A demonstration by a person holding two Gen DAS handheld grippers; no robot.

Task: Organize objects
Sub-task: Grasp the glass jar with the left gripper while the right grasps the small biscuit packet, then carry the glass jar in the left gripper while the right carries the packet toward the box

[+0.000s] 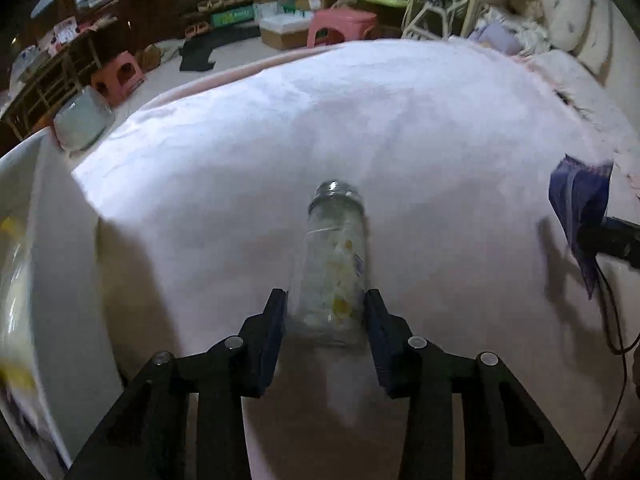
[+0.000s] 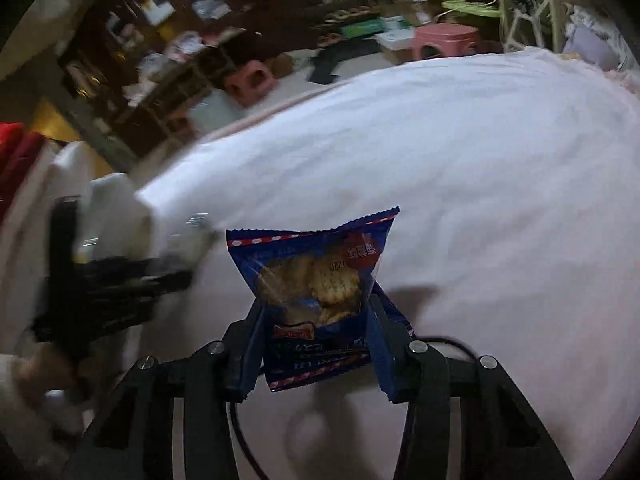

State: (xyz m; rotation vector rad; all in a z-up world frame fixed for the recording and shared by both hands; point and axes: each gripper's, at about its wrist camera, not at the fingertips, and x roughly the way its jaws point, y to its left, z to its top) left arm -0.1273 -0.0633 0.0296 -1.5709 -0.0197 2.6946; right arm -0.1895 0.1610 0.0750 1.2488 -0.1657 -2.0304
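Left gripper [image 1: 325, 312] clamps the clear jar [image 1: 334, 264] lying mid-bed [image 1: 400, 120], lid pointing away toward the far edge; white tub [image 1: 24, 208] at the left edge. Right gripper [image 2: 316, 320] grips an upright blue cracker packet [image 2: 316, 276] above the sheet.

Left tool [image 1: 325, 304] — black linkage arms, silver pivot screws, dark-blue finger pads [image 1: 276, 320]. Right tool [image 2: 316, 316] alike — black cable [image 2: 240, 428] trailing beneath.

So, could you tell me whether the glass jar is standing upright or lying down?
Lying down: the glass jar rests lengthwise on the white sheet, cap pointing away.
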